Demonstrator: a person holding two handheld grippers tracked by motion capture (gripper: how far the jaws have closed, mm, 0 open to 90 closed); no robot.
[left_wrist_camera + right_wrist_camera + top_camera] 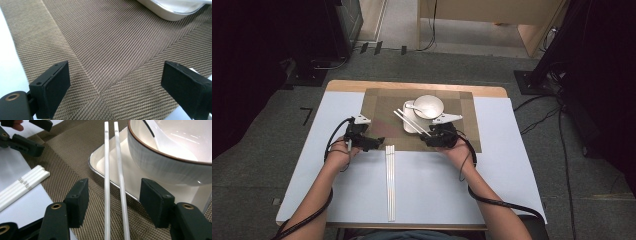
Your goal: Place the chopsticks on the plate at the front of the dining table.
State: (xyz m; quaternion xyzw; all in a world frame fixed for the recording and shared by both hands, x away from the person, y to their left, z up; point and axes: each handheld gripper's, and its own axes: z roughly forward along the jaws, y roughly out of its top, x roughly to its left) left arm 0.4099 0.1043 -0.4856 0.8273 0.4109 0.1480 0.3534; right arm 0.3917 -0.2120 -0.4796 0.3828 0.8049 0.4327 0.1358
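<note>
Grey carpet surrounds a white table (337, 165) that carries a brown woven placemat (382, 125) near its far edge. On the placemat sits a white rectangular plate (105, 165), and on the plate a white bowl (428, 106) with a white spoon (162, 140) lying inside it. One pair of white chopsticks (113, 185) leans with its far ends on the plate's rim and its near ends running down over the placemat between the jaws of the right gripper (113, 202); those jaws stand spread on either side of the pair, with clear gaps, touching neither stick. A second set of white chopsticks (390, 182) lies flat on the bare table just off the placemat's near edge, pointing toward the person. The left gripper (115, 85) hovers low over the placemat's near left part, beside the far tips of that second set, its jaws spread with nothing but the weave between them. The plate's edge shows at the top of the left gripper view. Both forearms come in from the near edge of the table.
</note>
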